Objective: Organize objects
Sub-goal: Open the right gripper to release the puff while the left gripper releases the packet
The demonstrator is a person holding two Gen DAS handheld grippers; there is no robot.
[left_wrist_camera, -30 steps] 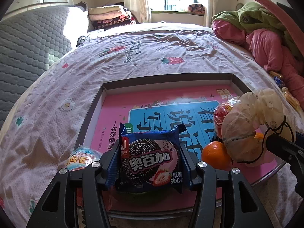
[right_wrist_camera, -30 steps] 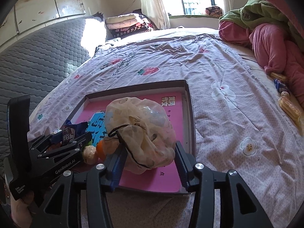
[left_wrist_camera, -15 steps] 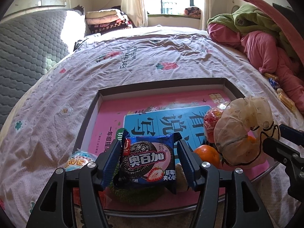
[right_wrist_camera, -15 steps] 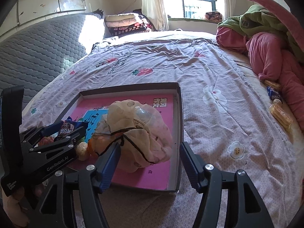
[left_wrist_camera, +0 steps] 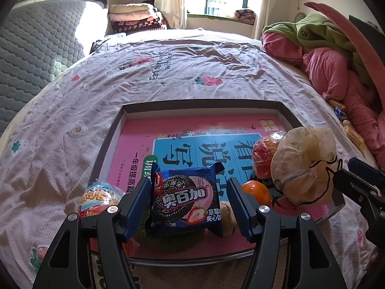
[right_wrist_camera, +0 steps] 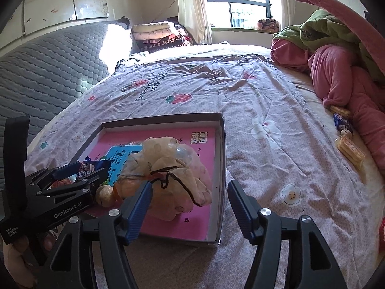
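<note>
A shallow box [left_wrist_camera: 202, 104] with a pink book cover as its floor lies on the bed; it also shows in the right wrist view [right_wrist_camera: 222, 149]. My left gripper [left_wrist_camera: 189, 204] is open around a blue cookie packet [left_wrist_camera: 186, 201] lying in the box near its front edge. A tied plastic bag [right_wrist_camera: 173, 173] sits in the box; it also shows in the left wrist view [left_wrist_camera: 303, 166]. My right gripper [right_wrist_camera: 189, 207] is open and empty, just behind the bag. An orange [left_wrist_camera: 256, 191] and a red pack [left_wrist_camera: 264, 156] lie beside the bag.
A colourful snack cup [left_wrist_camera: 99, 198] lies at the box's front left corner. Wafer packs [right_wrist_camera: 349, 148] and a blue packet [right_wrist_camera: 341, 122] lie on the sheet by the pink and green bedding [right_wrist_camera: 341, 67]. Folded blankets [right_wrist_camera: 156, 35] are stacked at the headboard.
Both grippers have opened and drawn back. The left let go of the cookie packet and the right let go of the tied bag; both now rest in the box.
</note>
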